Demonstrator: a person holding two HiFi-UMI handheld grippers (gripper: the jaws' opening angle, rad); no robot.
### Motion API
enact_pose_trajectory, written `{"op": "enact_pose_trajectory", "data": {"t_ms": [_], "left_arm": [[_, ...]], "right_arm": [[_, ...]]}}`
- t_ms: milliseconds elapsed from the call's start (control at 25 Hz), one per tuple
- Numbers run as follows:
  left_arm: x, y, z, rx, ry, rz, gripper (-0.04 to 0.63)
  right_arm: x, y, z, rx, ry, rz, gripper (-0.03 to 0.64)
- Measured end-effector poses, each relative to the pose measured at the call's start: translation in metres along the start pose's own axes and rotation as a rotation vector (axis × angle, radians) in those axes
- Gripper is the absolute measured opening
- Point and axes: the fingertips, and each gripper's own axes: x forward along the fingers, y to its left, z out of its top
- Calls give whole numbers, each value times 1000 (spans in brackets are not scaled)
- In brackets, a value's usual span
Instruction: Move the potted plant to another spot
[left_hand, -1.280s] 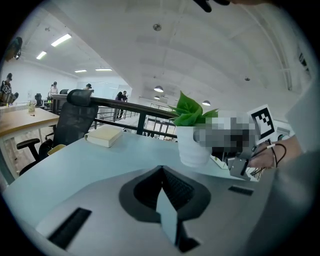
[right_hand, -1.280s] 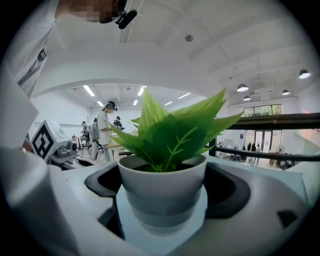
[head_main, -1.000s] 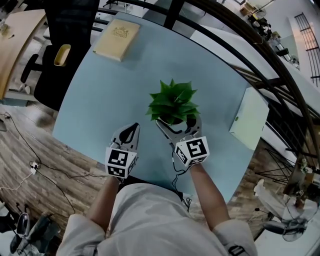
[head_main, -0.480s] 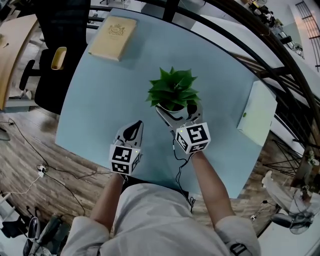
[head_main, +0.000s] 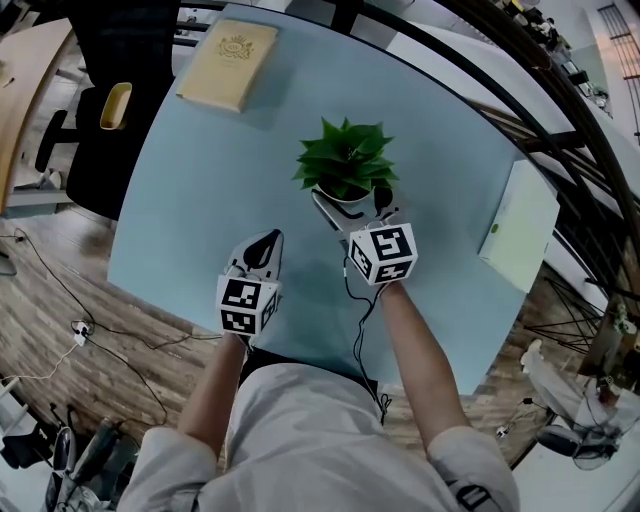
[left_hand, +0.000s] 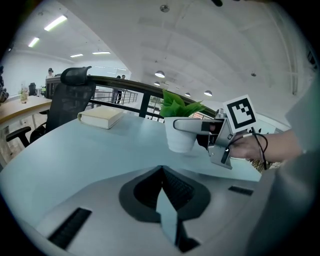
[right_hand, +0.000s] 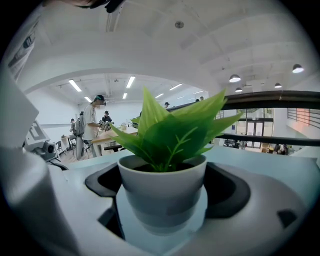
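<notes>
One potted plant (head_main: 345, 162), one tan book (head_main: 228, 55), two claws (head_main: 267, 242) (head_main: 353, 202)

**Left gripper closed, facing the plant**

The left gripper (left_hand: 164, 192) fills the foreground above the pale blue bench (left_hand: 100, 150), its jaws pressed together with nothing between them. Beyond it is the potted plant (left_hand: 180, 137), green leaves in a white pot. The right gripper (left_hand: 186, 125) clasps the pot near its rim, with a hand (left_hand: 252, 148) to the plant's right. Left of the plant lies a book (left_hand: 100, 117), and farther left is a black chair (left_hand: 70, 97).
</notes>
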Motion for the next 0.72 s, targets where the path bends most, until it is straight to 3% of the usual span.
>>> {"op": "enact_pose_trajectory", "data": {"t_ms": [720], "left_arm": [[2,2,-16,-10,27,3,11]], "right_arm": [[7,-6,-22,6,37,-21,506]]}}
